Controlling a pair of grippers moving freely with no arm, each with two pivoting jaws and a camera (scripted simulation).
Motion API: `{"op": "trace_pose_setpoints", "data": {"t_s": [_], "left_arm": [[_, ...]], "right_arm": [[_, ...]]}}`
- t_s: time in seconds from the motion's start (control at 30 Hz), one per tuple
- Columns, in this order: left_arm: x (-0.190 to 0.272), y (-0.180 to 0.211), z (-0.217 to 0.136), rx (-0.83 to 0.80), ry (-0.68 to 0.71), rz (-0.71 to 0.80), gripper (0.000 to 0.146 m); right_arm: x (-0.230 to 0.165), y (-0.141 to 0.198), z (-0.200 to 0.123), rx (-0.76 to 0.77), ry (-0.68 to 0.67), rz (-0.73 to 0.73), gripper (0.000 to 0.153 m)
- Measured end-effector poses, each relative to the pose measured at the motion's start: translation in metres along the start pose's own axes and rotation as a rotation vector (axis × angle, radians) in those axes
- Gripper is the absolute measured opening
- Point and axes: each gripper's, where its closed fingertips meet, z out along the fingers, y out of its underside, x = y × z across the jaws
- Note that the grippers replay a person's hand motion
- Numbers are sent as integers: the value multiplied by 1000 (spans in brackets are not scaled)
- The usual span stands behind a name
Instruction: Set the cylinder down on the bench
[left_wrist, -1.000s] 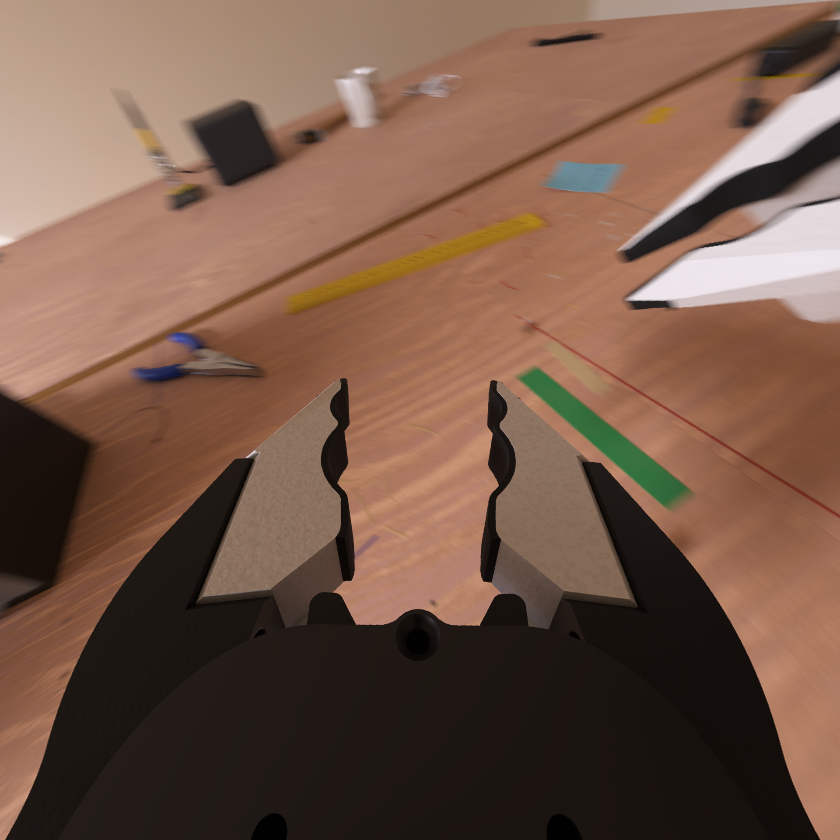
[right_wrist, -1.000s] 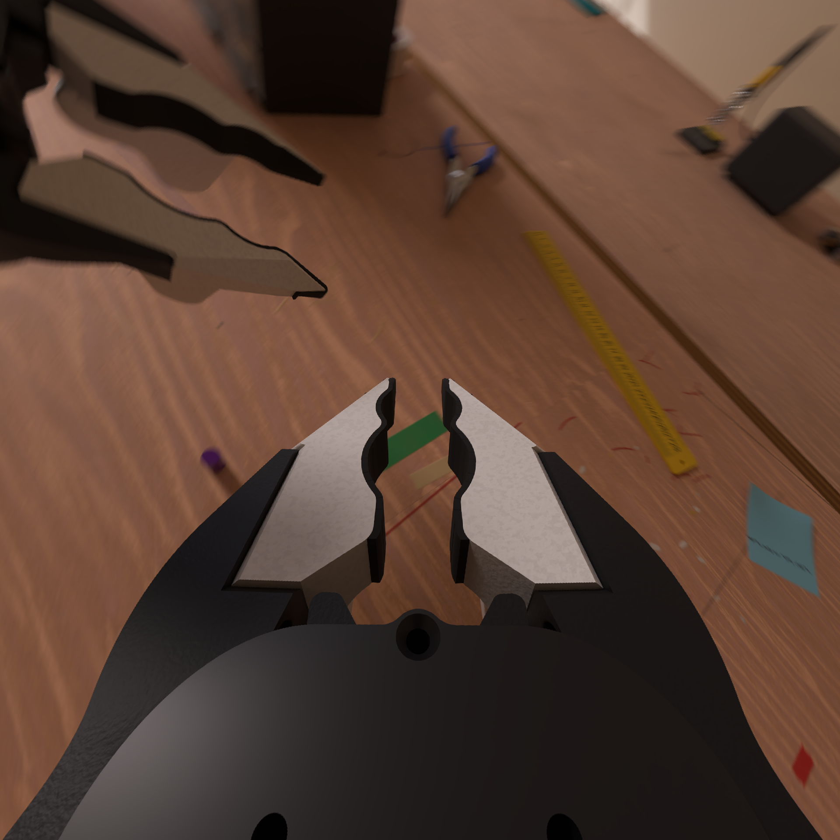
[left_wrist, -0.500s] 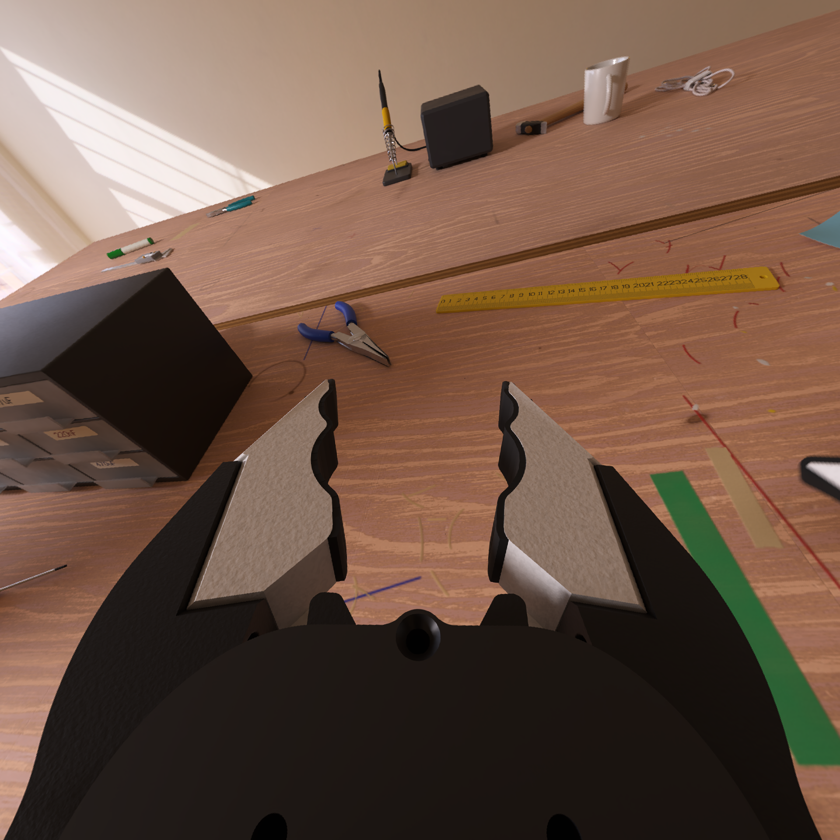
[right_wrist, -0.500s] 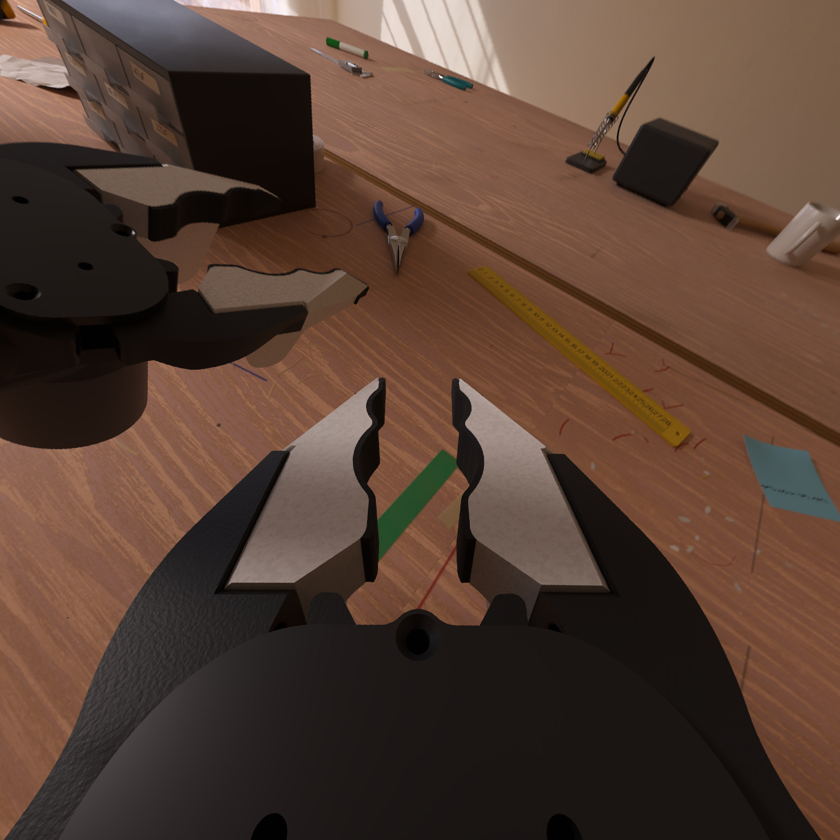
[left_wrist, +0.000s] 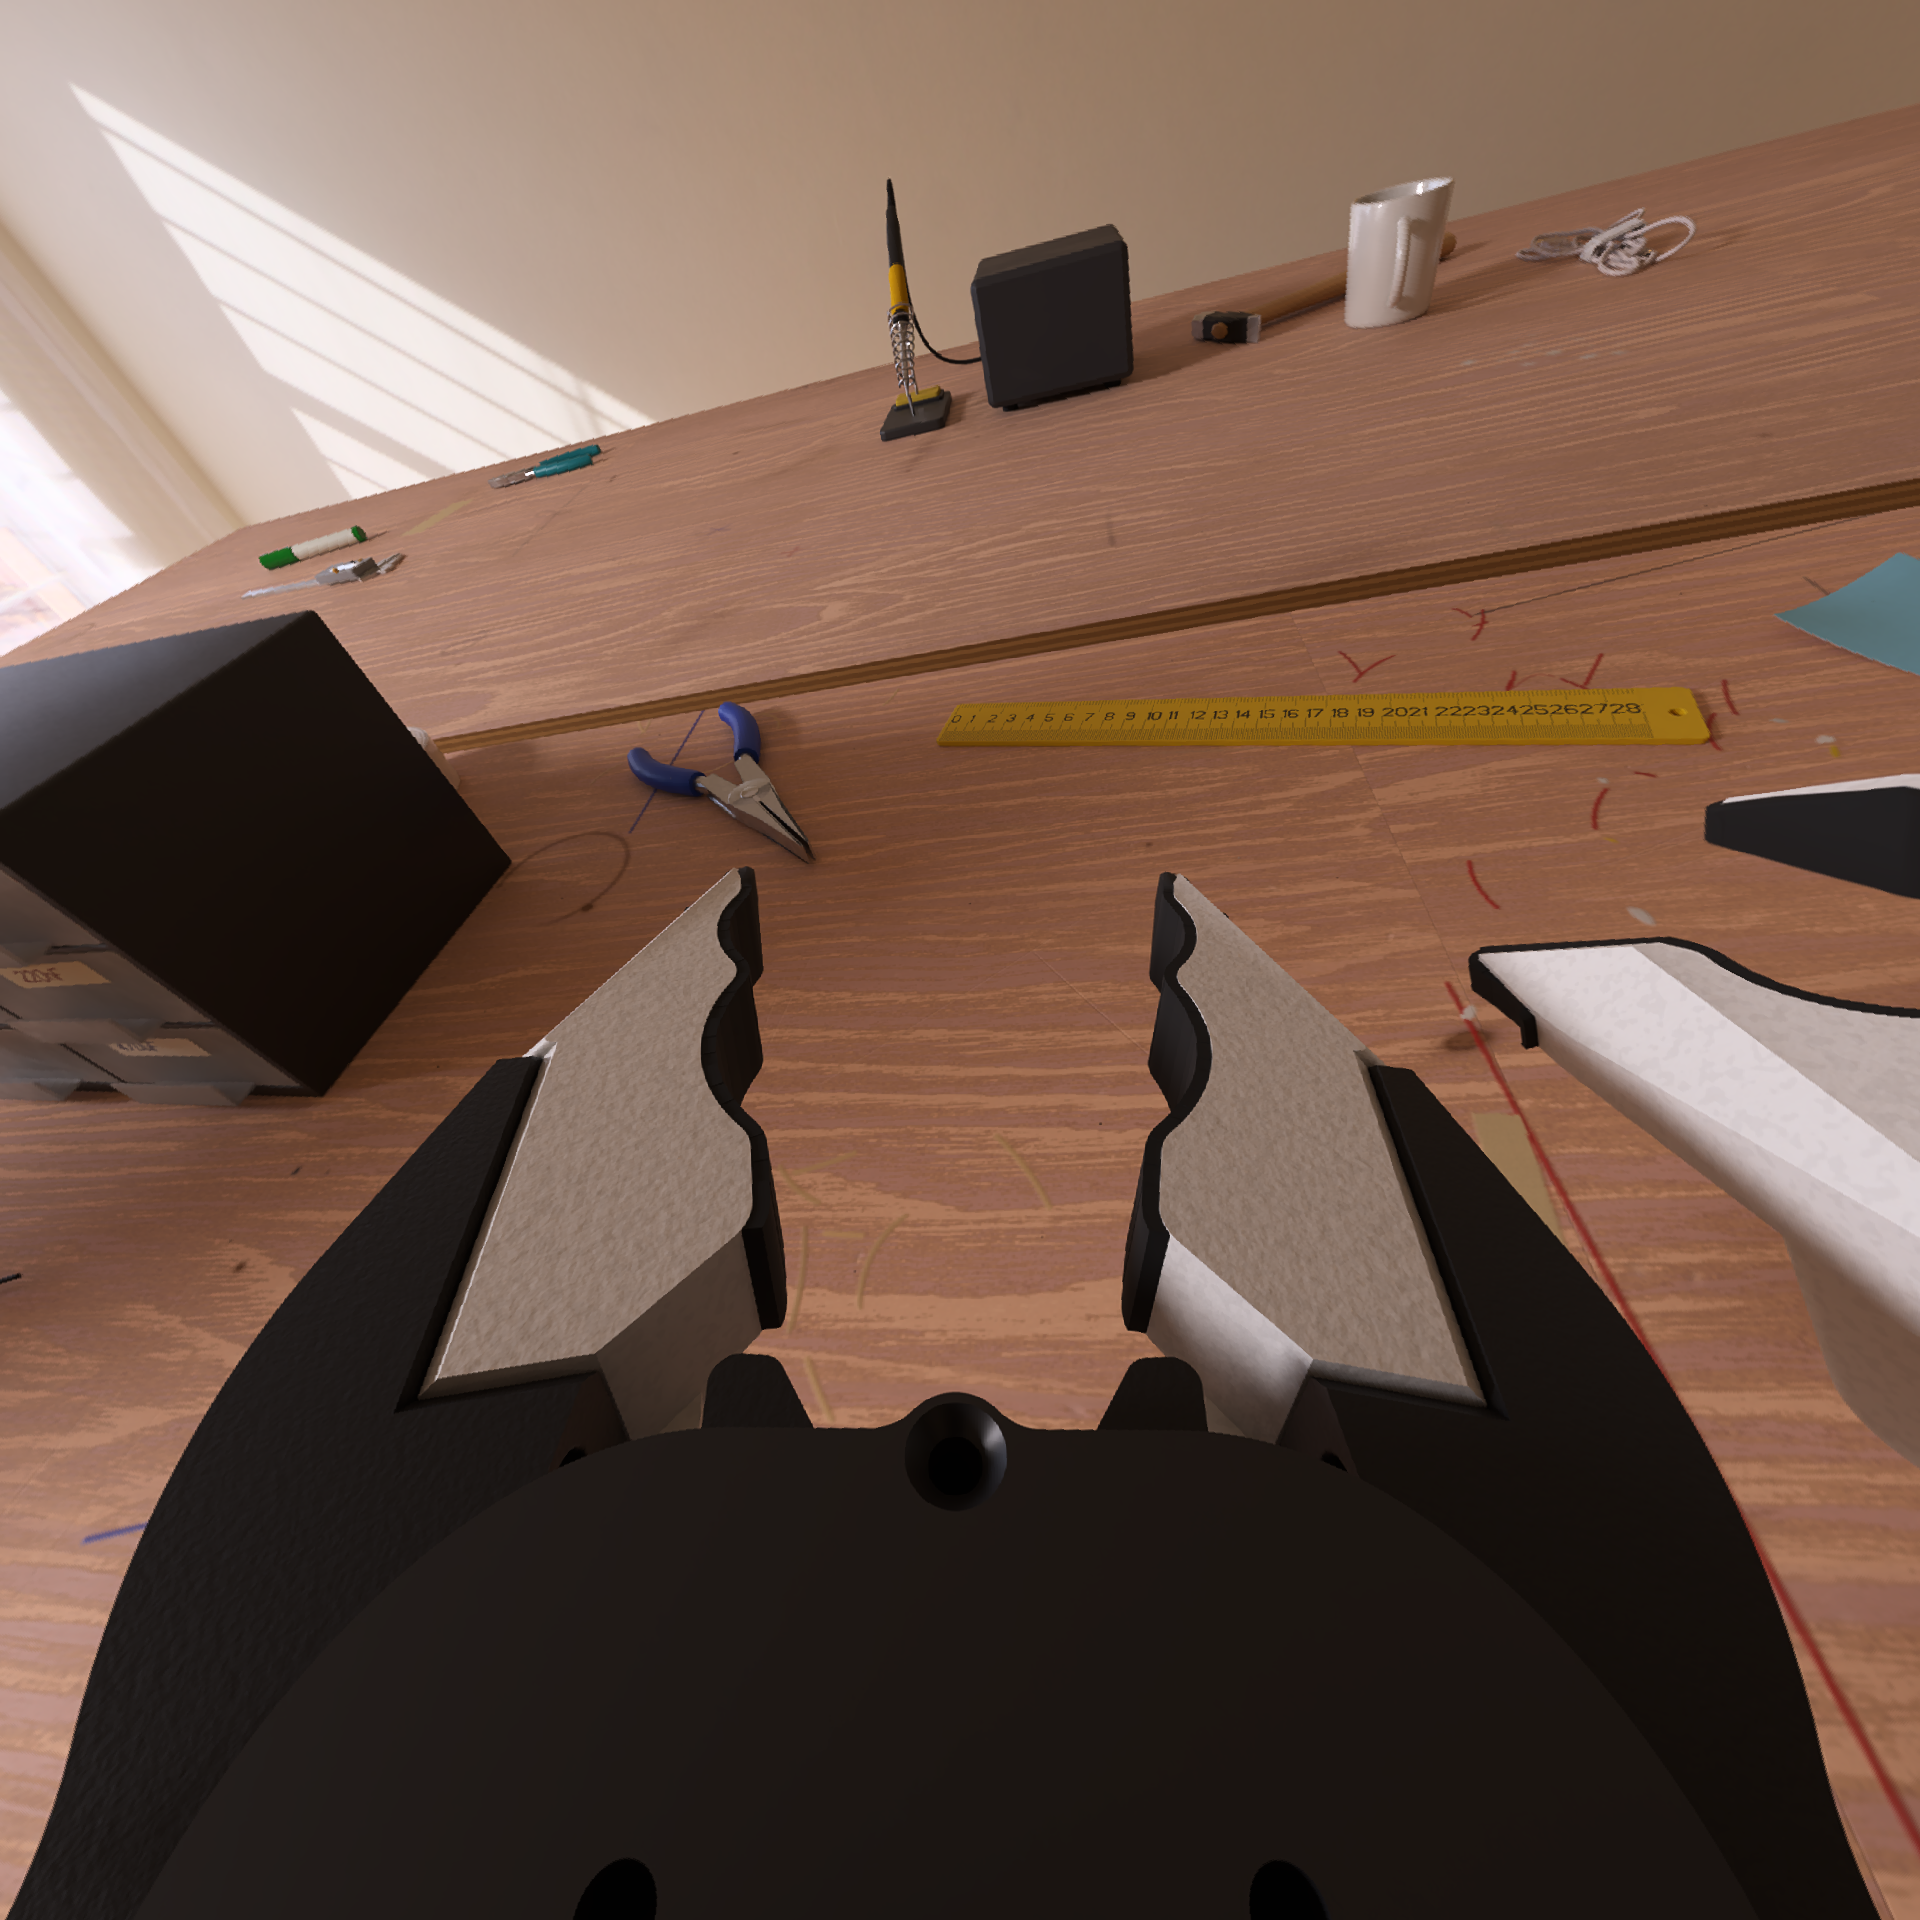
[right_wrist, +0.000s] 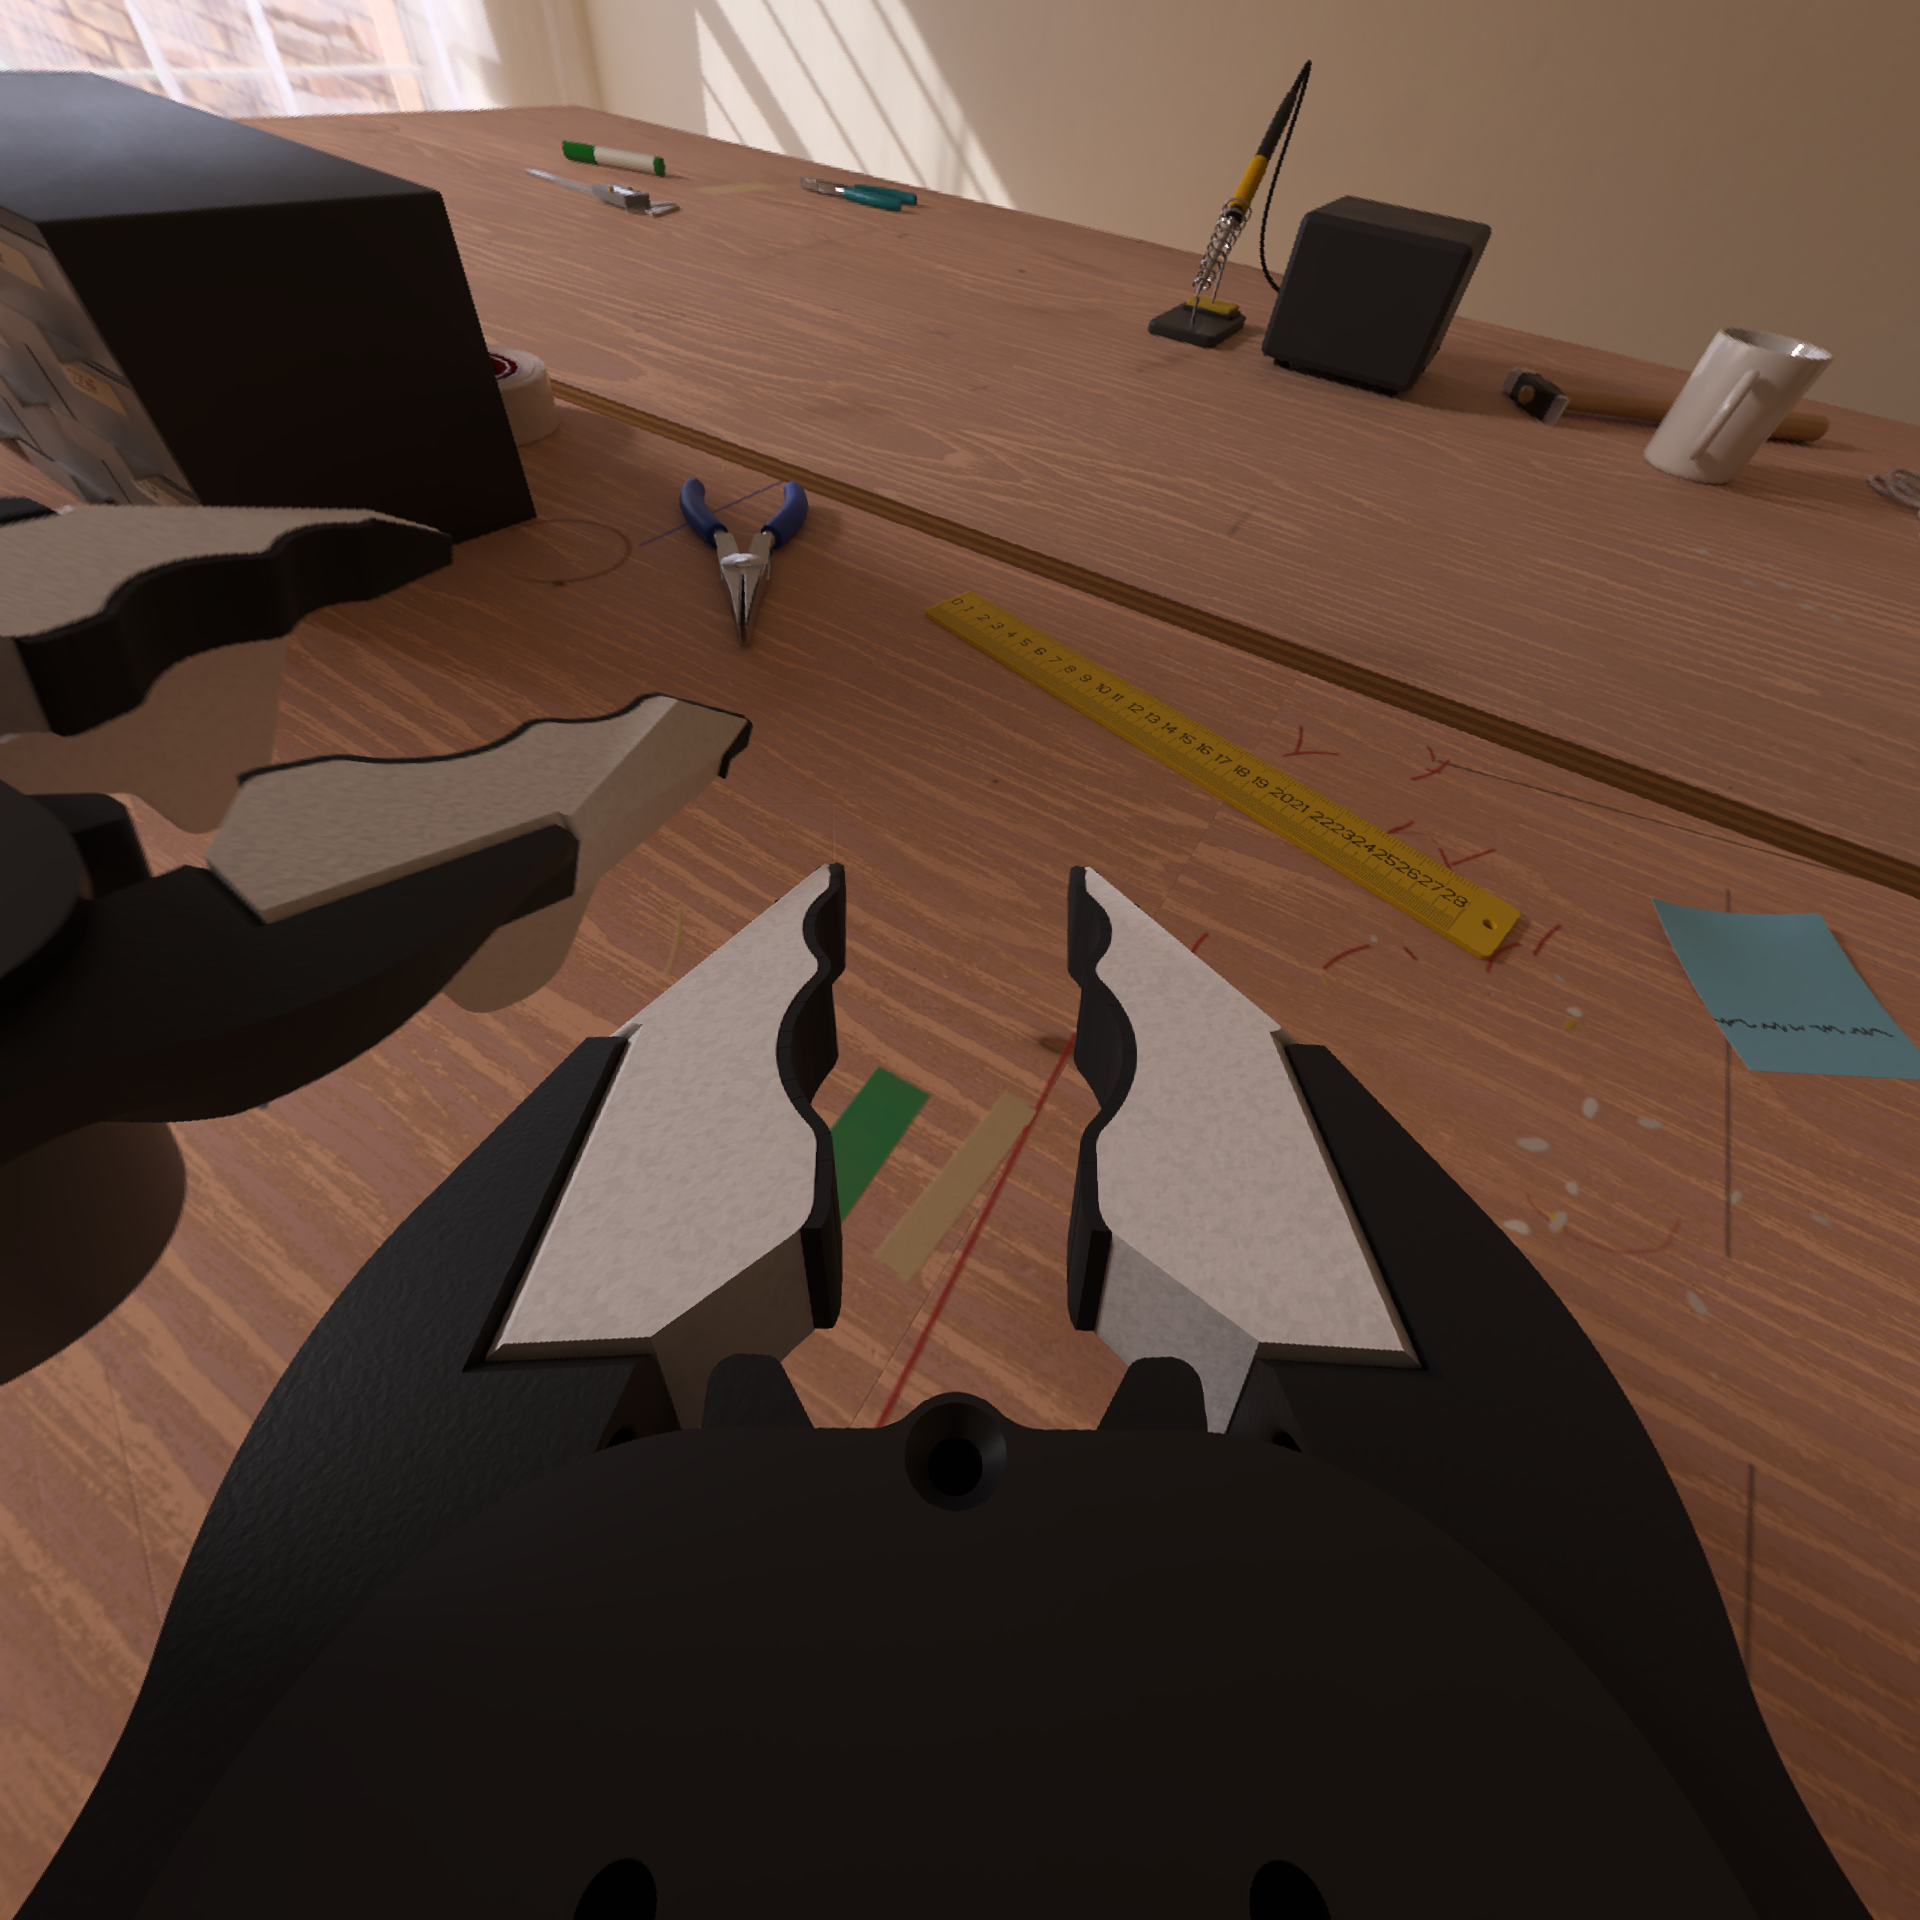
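No cylinder shows in either view. My left gripper (left_wrist: 954, 883) is open and empty, held above the wooden bench (left_wrist: 935, 1039). It also shows at the left of the right wrist view (right_wrist: 587, 634), its jaws apart. My right gripper (right_wrist: 958, 875) is open and empty, with a narrower gap, above a green tape strip (right_wrist: 878, 1132) and a red line on the bench (right_wrist: 1039, 727). Its white fingers enter the left wrist view from the right (left_wrist: 1600, 894). The two grippers are close side by side and do not touch.
A black drawer cabinet (left_wrist: 239, 831) (right_wrist: 260, 312) stands at the left. Blue-handled pliers (left_wrist: 727, 779) (right_wrist: 743, 551) and a yellow ruler (left_wrist: 1320, 717) (right_wrist: 1216, 769) lie ahead. A soldering iron stand (right_wrist: 1195, 312), black box (right_wrist: 1361, 291), white mug (right_wrist: 1735, 416) and blue paper (right_wrist: 1787, 987) lie farther off.
Both views have swung up and steadied, now showing the far bench and wall. The right gripper's jaws have opened wider. A small purple object seen one second ago has left view.
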Motion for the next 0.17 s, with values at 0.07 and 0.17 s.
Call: {"op": "trace_pose_setpoints", "data": {"t_s": [0.07,0.17], "left_arm": [[2,3,4,-1,-5,-7,76],[2,6,9,-5,-3,-25,76]], "right_arm": [[1,-1,1,8,-3,-3,46],[-1,-1,4,10,-6,-23,47]]}}
